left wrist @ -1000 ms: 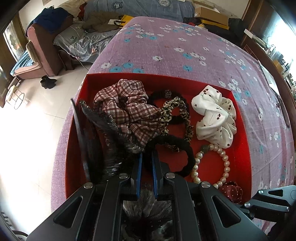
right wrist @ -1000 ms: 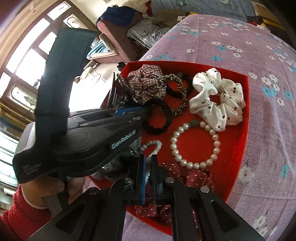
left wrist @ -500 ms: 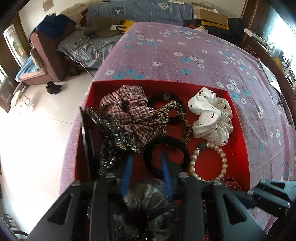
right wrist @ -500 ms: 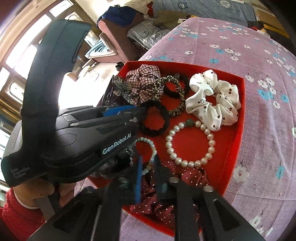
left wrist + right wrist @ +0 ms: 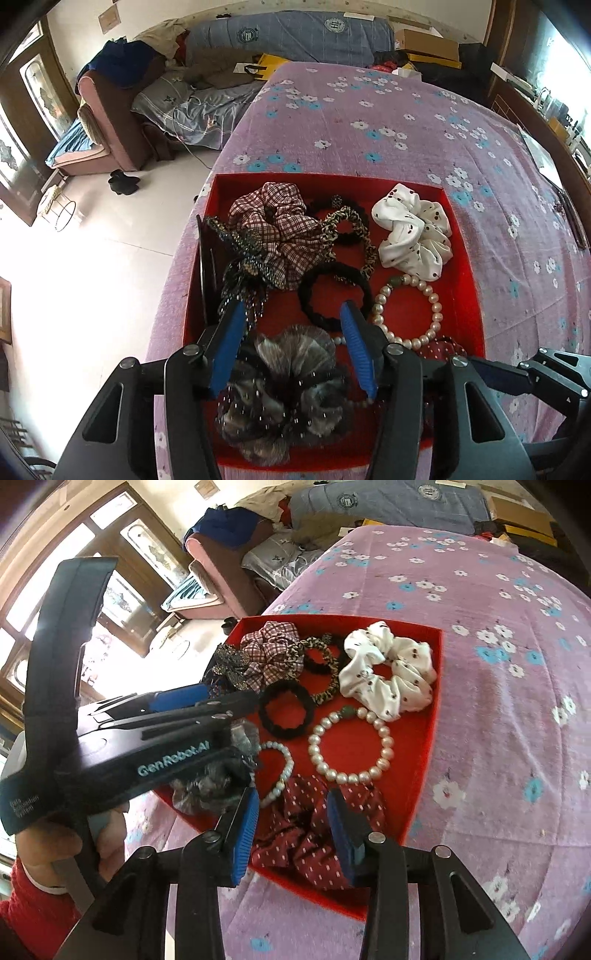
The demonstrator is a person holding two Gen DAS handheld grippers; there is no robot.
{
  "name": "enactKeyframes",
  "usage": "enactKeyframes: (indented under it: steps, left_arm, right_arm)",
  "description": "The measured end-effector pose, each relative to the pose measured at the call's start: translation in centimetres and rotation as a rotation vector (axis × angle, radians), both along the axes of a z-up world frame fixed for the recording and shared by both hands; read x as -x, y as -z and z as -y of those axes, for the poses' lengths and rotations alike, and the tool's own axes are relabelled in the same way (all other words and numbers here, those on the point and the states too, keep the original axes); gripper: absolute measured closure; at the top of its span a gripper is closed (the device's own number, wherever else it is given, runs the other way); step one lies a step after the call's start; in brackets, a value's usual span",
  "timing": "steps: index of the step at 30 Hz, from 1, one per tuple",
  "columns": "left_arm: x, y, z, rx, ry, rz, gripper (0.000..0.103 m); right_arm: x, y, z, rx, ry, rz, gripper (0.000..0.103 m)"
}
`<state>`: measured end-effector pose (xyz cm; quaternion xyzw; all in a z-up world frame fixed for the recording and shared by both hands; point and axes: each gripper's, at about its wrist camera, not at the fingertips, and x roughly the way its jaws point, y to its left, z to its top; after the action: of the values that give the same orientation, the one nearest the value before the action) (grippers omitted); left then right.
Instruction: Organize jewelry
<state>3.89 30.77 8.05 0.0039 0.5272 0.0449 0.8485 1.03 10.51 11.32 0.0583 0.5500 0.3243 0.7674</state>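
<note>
A bright red tray (image 5: 463, 258) sits on a mauve-purple cloth (image 5: 369, 110) printed with small white and turquoise-blue flowers. In the tray's far left lies a scrunchie (image 5: 280, 229) in dark red and white check; beside it a leopard-print band (image 5: 354, 236) in tan and black crosses a plain black one. At far right is a white scrunchie (image 5: 410, 232) dotted with tiny dark red cherries. A plain black hair tie (image 5: 334, 295) lies mid-tray, next to a pearl bracelet (image 5: 351, 742) of creamy white beads with one dull green bead. Near the front are a grey and black sparkly scrunchie (image 5: 288, 384) and a maroon scrunchie (image 5: 310, 834) with small white dots. Both grippers carry blue pads (image 5: 245, 830) on black frames.
</note>
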Motion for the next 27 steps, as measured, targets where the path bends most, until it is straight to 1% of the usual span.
enactKeyframes:
  steps: [4,6,8,9,10,11,13,15,17,18,20,21,23,27]
  left_arm:
    - [1.0,-0.9,0.6,-0.023,-0.006,0.025,0.05]
    - [1.6,-1.6,0.9,-0.041,-0.018,0.053,0.045]
    - [2.6,-2.6,1.1,-0.076,-0.045,0.107,0.042]
    - [2.9,-3.0,1.3,-0.095,-0.058,0.133,0.038]
    - [3.4,-3.6,1.5,-0.118,-0.073,0.167,0.035]
    - [4.0,-4.4,1.8,-0.142,-0.091,0.21,0.03]
    - [5.1,-5.8,2.3,-0.189,-0.124,0.287,0.027]
    - [6.4,-7.5,3.1,-0.24,-0.155,0.366,0.016]
    - [7.7,-9.3,3.8,-0.278,-0.185,0.447,0.013]
    - [8.4,-10.3,4.1,-0.296,-0.202,0.49,0.01]
    - [9.3,-11.6,4.7,-0.328,-0.236,0.543,0.001]
    - [10.0,-12.5,5.1,-0.345,-0.259,0.577,0.001]
    - [11.0,-13.7,5.6,-0.331,-0.267,0.612,0.0]
    - [12.5,-15.6,6.1,-0.262,-0.292,0.656,0.0]
  right_arm:
    - [0.6,-0.4,1.5,0.001,0.031,0.008,0.059]
    - [0.9,-0.6,2.5,0.001,0.056,0.011,0.058]
    - [1.0,-0.9,3.4,0.0,0.081,0.012,0.058]
    - [1.1,-1.0,3.8,0.001,0.095,0.012,0.058]
    - [1.2,-1.2,4.3,0.0,0.109,0.013,0.058]
    - [1.3,-1.4,4.7,-0.001,0.117,0.014,0.057]
    - [1.5,-1.9,5.5,0.01,0.134,0.024,0.057]
    - [1.9,-2.5,6.1,0.032,0.144,0.047,0.058]
    - [2.3,-3.2,6.7,0.05,0.154,0.072,0.057]
    - [2.5,-3.5,7.0,0.056,0.158,0.081,0.057]
    - [2.9,-4.3,7.7,0.064,0.165,0.103,0.056]
    - [3.0,-4.7,8.1,0.066,0.169,0.112,0.054]
    - [3.4,-5.5,8.8,0.073,0.177,0.141,0.052]
    - [4.3,-7.0,10.0,0.087,0.185,0.19,0.051]
